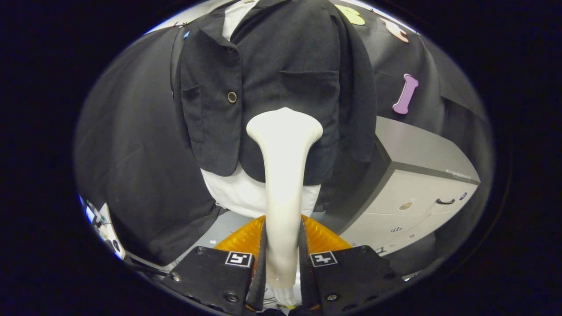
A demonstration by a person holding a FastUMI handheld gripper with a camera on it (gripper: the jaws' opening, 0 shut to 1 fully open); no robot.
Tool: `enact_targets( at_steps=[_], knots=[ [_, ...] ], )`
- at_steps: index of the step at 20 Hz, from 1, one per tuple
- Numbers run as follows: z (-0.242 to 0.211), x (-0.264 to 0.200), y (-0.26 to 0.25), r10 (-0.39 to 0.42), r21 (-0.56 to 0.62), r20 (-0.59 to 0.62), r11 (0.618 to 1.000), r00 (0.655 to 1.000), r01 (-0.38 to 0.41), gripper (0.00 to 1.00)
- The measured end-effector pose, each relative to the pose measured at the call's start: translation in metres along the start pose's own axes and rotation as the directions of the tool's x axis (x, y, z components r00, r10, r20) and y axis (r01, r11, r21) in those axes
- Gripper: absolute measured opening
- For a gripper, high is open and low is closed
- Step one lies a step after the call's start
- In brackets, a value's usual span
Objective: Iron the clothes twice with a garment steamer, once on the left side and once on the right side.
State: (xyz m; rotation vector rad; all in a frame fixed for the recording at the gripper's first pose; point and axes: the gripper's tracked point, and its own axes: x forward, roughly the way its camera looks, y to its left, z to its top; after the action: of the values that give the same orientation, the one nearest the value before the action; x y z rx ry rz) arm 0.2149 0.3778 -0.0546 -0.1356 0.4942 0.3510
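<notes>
Gripper view: gripper (283,259) clamped on the steamer (283,175) handle, both fingers pressing; head flared against the dark jacket (281,66), low on the panel beside the pocket (309,94). Best kept flat to the cloth, drawn slowly in one straight pass, clear of the button (232,97).

tool (283,259) | fingers (259,263) clamped on steamer handle (283,210) | pointing forward
</notes>
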Motion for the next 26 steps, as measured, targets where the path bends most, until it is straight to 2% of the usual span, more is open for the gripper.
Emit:
enact_targets(
  at_steps=[4,9,16,26],
  knots=[
    [0.024,-0.029,0.004,0.003,0.024,0.057,1.000,0.998,-0.005,0.35],
    [0.078,-0.077,0.028,0.034,0.014,0.183,0.999,0.983,-0.037,0.35],
    [0.167,-0.138,0.083,0.097,-0.052,0.367,0.995,0.925,-0.083,0.35],
    [0.261,-0.157,0.172,0.182,-0.136,0.482,0.982,0.857,-0.132,0.35]
  ],
)
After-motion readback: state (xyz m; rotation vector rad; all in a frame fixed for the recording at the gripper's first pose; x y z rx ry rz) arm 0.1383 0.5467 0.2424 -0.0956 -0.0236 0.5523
